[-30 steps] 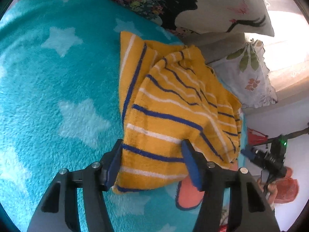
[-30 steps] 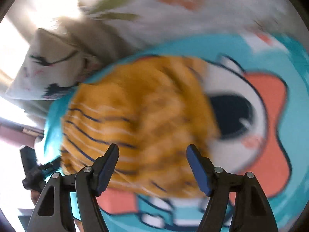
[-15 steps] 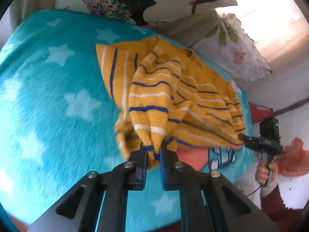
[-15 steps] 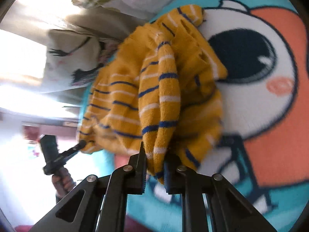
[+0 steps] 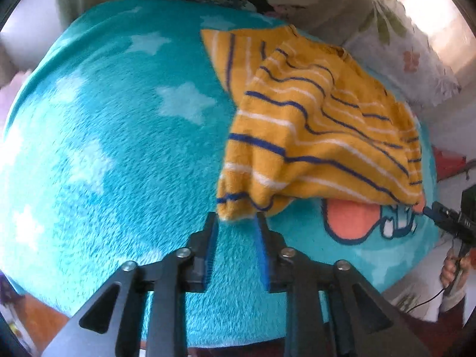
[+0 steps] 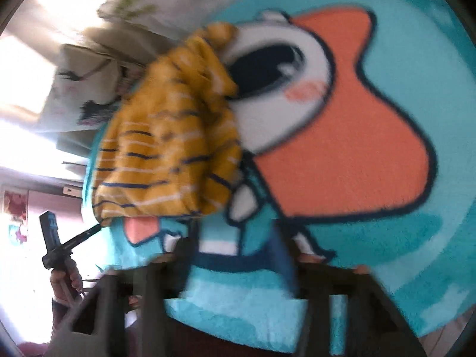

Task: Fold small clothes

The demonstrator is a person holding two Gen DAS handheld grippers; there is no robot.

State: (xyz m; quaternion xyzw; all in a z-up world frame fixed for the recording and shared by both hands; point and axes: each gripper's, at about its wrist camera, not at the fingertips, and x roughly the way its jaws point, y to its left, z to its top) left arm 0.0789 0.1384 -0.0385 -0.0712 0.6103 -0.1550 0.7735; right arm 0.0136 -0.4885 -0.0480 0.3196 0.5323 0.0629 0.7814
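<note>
1. Yellow knit sweater (image 5: 321,125) with navy and white stripes, lying roughly doubled over on teal plush blanket (image 5: 119,148) on a bed; cartoon print in orange and white under its near edge.
2. Left claw (image 5: 236,238) spreading, jaws opening, blue pads just off the sweater's near corner; corner at the fingertips but not pinched.
3. Right claw (image 6: 235,255) blurred, jaws opening and standing wide; only blanket between them, sweater (image 6: 169,148) up and to the left, apart from the pads.
4. Handling judgement: soft, light, floppy knit; no stiffness, sags and bunches when lifted; fuzzy surface likely grips pads well, little slip risk; likely clings to the plush blanket when dragged.
5. Best hold, likely: hem corners or ribbed edges, one per claw, all layers pinched together, so the fold stays square.
6. Blanket: deep fleecy pile, white stars, soft give underneath.
7. Pillows (image 5: 410,59) with floral print behind the sweater, smooth woven cloth.
8. Far edge of sweater rumpled in right view; folding not finished, more smoothing probably needed.
</note>
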